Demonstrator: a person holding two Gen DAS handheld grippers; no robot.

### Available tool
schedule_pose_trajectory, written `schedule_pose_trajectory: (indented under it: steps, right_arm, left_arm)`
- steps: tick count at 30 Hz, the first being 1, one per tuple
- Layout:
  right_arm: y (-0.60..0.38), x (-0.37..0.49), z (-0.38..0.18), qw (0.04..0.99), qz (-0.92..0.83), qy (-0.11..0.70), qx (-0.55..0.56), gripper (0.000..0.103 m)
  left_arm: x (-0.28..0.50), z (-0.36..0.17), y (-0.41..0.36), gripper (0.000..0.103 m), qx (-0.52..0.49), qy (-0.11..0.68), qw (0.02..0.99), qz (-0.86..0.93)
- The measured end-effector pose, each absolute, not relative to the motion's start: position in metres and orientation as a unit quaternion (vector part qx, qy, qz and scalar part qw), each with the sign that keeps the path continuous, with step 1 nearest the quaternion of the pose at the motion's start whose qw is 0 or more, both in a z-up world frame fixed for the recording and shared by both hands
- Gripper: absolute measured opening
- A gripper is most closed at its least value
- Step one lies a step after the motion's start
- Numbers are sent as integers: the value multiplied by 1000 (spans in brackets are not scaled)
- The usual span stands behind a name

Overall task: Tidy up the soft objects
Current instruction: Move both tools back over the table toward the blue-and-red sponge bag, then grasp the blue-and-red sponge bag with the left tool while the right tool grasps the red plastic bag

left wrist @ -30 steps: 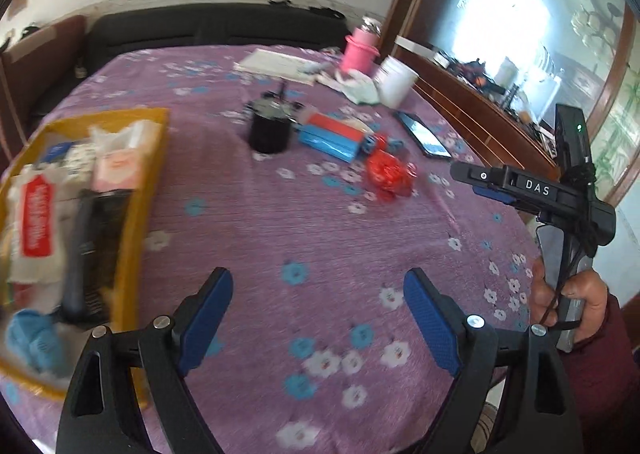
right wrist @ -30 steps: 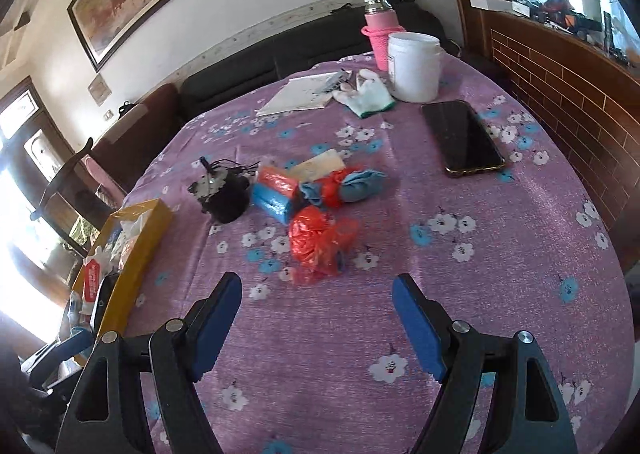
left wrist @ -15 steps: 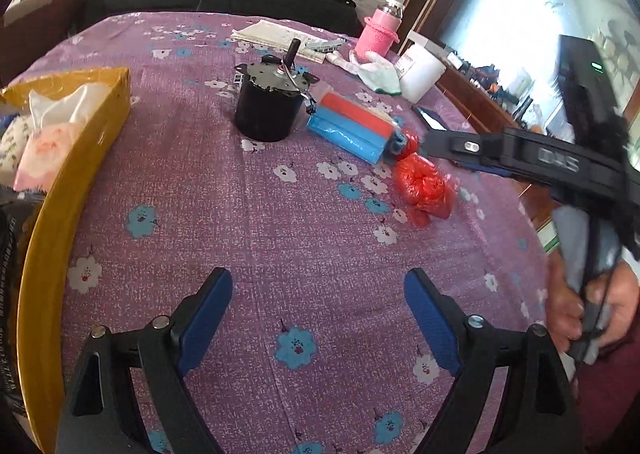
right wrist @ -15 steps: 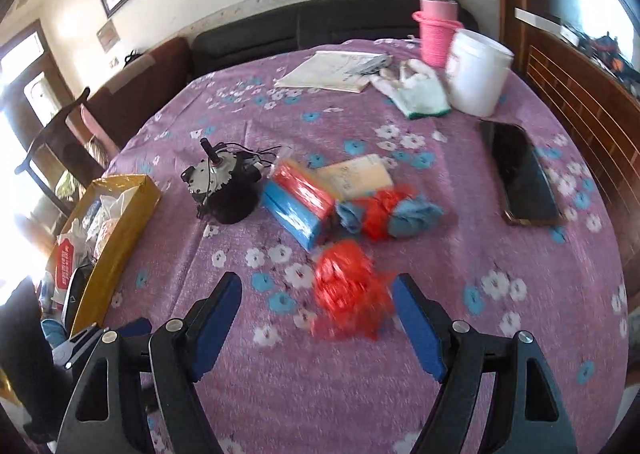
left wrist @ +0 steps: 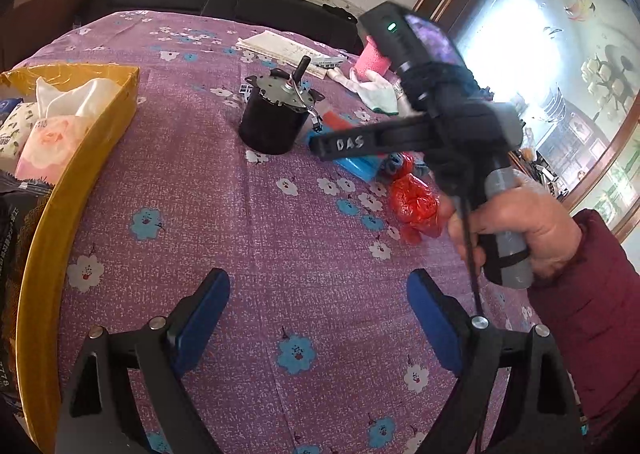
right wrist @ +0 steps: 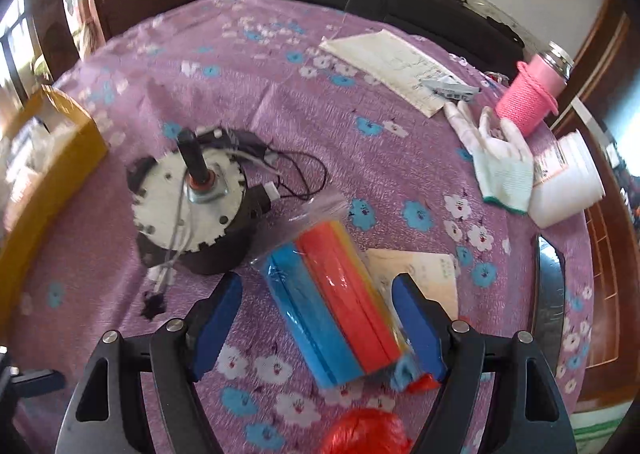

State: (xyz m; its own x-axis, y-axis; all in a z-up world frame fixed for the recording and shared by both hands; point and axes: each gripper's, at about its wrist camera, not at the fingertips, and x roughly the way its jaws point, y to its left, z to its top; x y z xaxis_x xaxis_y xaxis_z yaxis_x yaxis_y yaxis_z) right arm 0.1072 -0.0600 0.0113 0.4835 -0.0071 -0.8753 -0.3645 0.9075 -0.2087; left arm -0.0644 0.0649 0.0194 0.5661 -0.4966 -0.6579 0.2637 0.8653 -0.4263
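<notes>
Right claw [right wrist: 316, 318] has moved over the sponge pack [right wrist: 332, 306], closing around it untouched.

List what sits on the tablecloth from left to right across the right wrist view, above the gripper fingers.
Yellow box → black motor → bag of blue and orange sponges → white glove → white tub → dark phone.

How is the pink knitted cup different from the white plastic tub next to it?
The pink knitted cup is bright pink and ribbed; the white plastic tub is plain white with a label. The cup looks slimmer, the tub wider. Both stand at the far edge of the purple flowered tablecloth.
</notes>
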Motion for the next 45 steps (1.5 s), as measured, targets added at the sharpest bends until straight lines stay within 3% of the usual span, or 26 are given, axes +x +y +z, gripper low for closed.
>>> schedule_pose_trajectory:
  steps: [6, 12, 18, 26, 35, 37, 38, 39, 45]
  right_arm:
    - [-74, 90, 18, 825, 127, 540, -108, 49]
    - [-78, 33, 19, 759, 261, 597, -1, 55]
    - [-147, 4, 65, 838, 188, 510, 50, 80]
    - [-222, 2, 47, 862, 74, 489, 112, 81]
    - [-174, 16, 19, 887, 93, 444, 84, 80]
    - [-168, 16, 13, 895, 96, 429, 74, 73]
    - [-168, 15, 8, 897, 99, 424, 75, 52]
    - [-170, 16, 4, 893, 103, 430, 83, 41]
    - [-195, 15, 11, 907, 90, 393, 122, 42]
  left_arm:
    - [-64, 19, 67, 90, -148, 412, 873, -216]
    - [-63, 19, 68, 90, -148, 414, 873, -212]
    - [-61, 17, 67, 90, -142, 419, 872, -208]
    - [-57, 13, 64, 90, -137, 435, 867, -198]
    - [-56, 12, 57, 96, -114, 442, 867, -198]
    - [-56, 12, 54, 97, -107, 444, 868, -196]
    - [-56, 11, 53, 97, -103, 445, 868, -196]
    - [-56, 11, 53, 98, -100, 446, 868, -195]
    - [-56, 12, 45, 98, -73, 458, 869, -173]
